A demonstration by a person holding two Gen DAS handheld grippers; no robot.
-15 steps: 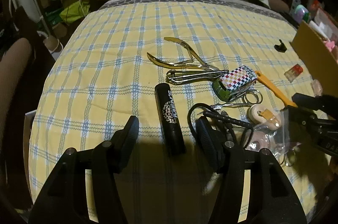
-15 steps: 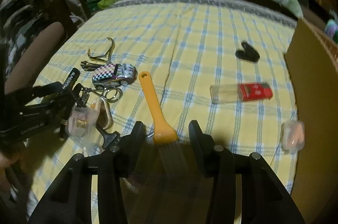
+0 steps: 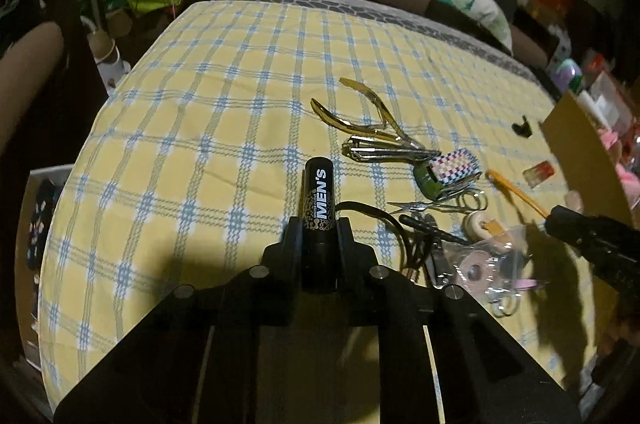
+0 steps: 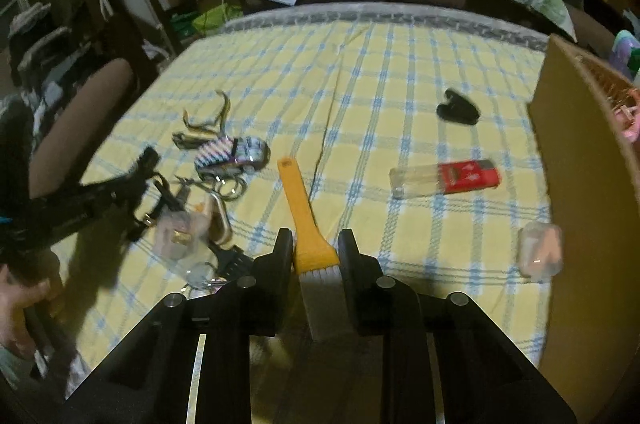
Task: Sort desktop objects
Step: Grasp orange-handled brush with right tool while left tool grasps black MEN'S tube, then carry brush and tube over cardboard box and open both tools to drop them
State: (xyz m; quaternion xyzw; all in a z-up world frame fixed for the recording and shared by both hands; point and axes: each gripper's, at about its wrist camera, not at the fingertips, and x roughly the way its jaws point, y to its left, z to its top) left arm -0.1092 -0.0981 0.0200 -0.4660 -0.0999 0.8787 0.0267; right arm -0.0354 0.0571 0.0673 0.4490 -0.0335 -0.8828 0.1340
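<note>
A black tube [image 3: 319, 220] printed "MEN'S" sat clamped between the two fingers of the left hand-held gripper [image 3: 319, 236], its cap end pointing forward over the yellow-and-blue checked cloth of the table [image 3: 208, 128]. The grip was around the tube's lower half, probably so it could be carried lengthwise without rolling.

The right hand-held gripper [image 4: 316, 252] was closed on an orange-handled brush [image 4: 304, 212], its fingers pinching the ferrule where the handle met the pale bristles; the handle stretched forward along the cloth, seemingly ready to be lifted.

Just right of the tube lay a tangle of small things: a black cord [image 3: 384, 220], small scissors [image 3: 444, 202], a clear bag [image 3: 488, 264] of bits, a checkered toy car [image 3: 448, 170], silver clippers [image 3: 384, 150] and gold nippers [image 3: 368, 116]. They crowded close and could snag a low sweep.

Further right, well apart, were a clear-and-red lighter [image 4: 446, 178], a black clip [image 4: 458, 110] and a small translucent case [image 4: 540, 252] beside a tall cardboard box [image 4: 588, 192], likely the drop-off and a wall to clear.
</note>
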